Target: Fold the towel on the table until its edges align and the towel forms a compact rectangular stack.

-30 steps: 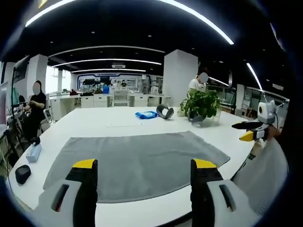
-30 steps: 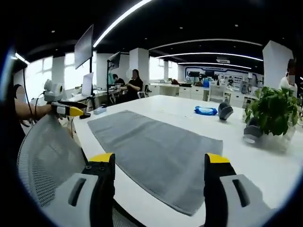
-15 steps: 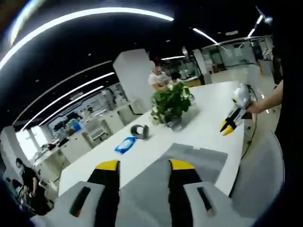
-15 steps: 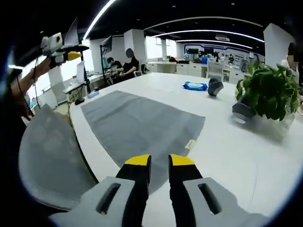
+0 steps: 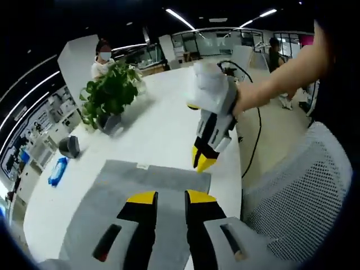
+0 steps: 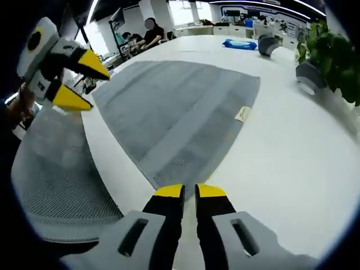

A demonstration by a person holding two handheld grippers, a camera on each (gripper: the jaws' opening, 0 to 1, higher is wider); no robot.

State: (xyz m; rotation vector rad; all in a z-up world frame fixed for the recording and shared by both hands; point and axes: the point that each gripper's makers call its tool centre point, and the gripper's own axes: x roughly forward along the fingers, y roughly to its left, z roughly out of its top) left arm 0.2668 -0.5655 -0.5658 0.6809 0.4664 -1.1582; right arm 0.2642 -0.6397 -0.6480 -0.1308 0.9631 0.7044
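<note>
Presently the right gripper (image 6: 189, 191), jaws nearly closed with only a slit between yellow tips, hangs at the near corner of the flat grey rectangular towel (image 6: 180, 107); whether cloth is pinched, I cannot tell. Left gripper (image 5: 167, 198), also narrowed, hovers over the towel's other end. White table (image 6: 281, 152) beneath. No fold made yet; whole folding remains.

Left gripper (image 5: 167, 196) hides towel (image 5: 112, 191) mid part; towel's near edge cut off by pic bottom. Right gripper (image 6: 189, 191) tips cover towel's near corner; can't tell if cloth pinched.
</note>
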